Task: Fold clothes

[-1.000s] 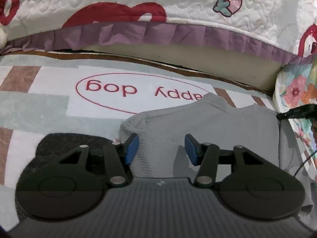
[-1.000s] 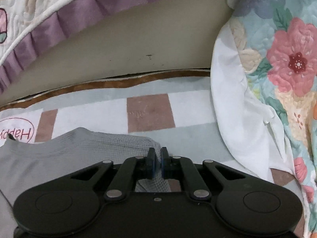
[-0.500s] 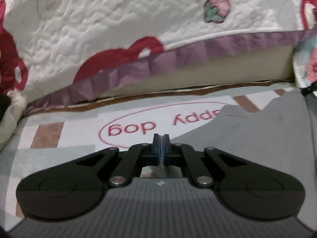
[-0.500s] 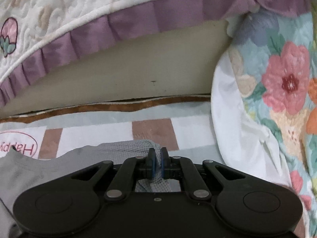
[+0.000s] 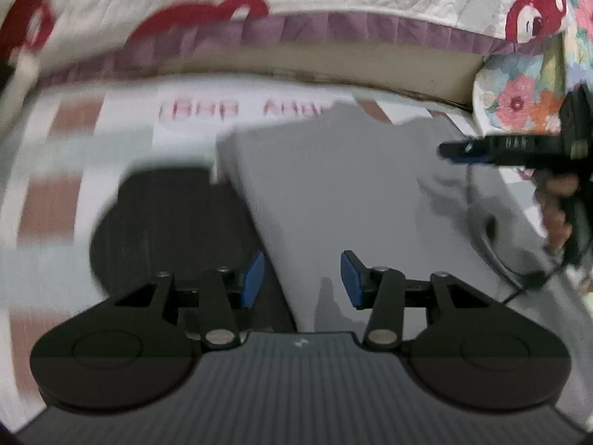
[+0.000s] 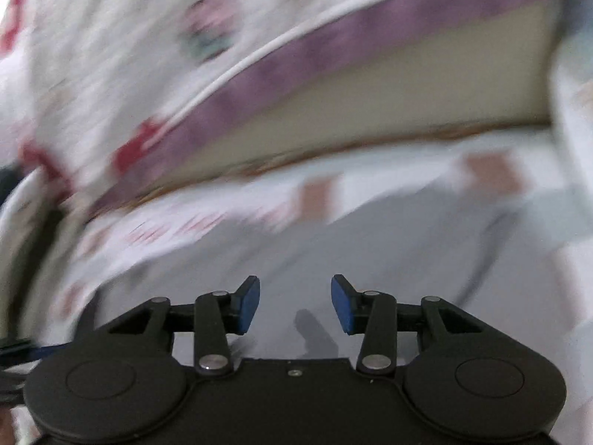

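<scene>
A grey knit garment (image 5: 344, 185) lies spread on the patterned mat, with a straight folded edge on its left side. My left gripper (image 5: 302, 283) hovers over the garment's near left edge. Its jaws are opening and nothing is between the blue pads. The right gripper (image 5: 459, 152) shows from the side at the right of the left wrist view, held by a hand above the garment's right part. In the blurred right wrist view my right gripper (image 6: 295, 304) is over the grey garment (image 6: 370, 259), its jaws opening with nothing between them.
A dark round cushion (image 5: 166, 218) lies left of the garment. The mat (image 5: 122, 141) carries red lettering. Behind it runs a bed edge (image 5: 333, 59) with a white quilt and purple frill. A floral quilt (image 5: 519, 96) hangs at the right. A cable (image 5: 481, 230) trails over the garment.
Both grippers went from shut to open; the right one let go of the grey cloth it pinched. Both views shifted with fast hand motion, and the garment now lies folded flat.
</scene>
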Motion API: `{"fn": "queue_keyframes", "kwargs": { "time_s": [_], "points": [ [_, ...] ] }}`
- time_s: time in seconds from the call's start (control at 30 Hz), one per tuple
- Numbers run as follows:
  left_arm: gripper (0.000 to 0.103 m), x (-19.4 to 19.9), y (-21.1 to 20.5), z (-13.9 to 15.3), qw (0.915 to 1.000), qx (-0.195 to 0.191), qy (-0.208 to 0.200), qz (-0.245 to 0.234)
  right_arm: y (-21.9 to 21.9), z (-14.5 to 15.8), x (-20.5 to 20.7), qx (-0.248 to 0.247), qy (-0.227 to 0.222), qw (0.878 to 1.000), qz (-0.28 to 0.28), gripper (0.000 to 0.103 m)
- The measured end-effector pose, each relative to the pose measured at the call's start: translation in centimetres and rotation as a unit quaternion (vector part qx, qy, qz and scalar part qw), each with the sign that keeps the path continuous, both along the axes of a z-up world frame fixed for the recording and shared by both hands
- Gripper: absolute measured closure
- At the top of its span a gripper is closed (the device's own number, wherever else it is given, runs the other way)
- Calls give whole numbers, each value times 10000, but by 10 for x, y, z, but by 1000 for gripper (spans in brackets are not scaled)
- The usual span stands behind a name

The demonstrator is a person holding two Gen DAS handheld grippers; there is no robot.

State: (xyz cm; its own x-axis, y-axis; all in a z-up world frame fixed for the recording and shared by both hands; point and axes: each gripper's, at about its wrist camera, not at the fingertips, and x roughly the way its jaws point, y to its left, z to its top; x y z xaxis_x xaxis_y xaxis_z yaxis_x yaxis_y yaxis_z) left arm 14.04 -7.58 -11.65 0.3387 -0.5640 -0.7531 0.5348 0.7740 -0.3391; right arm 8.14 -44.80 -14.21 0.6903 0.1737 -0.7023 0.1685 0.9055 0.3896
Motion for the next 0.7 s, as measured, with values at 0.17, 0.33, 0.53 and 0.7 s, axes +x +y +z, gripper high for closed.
{"fn": "queue_keyframes", "kwargs": {
  "time_s": [0.17, 0.33, 0.53, 0.7],
  "points": [
    [56, -36, 16, -21, 9988, 155, 470, -34, 58, -13, -30, 178, 346, 9956, 851, 55],
    [51, -46, -10, -33, 9971, 622, -154, -411, 59, 0, -60, -7, 406, 9967, 700, 55],
    [98, -57, -9, -29, 9883, 1312, -576, -518, 30, 20, -115, -258, 295, 9992, 37, 55],
    [86, -51, 10, -26, 9920, 1226, -298, -81, 9, 43, -188, -582, 363, 9967, -439, 53]
  ]
}}
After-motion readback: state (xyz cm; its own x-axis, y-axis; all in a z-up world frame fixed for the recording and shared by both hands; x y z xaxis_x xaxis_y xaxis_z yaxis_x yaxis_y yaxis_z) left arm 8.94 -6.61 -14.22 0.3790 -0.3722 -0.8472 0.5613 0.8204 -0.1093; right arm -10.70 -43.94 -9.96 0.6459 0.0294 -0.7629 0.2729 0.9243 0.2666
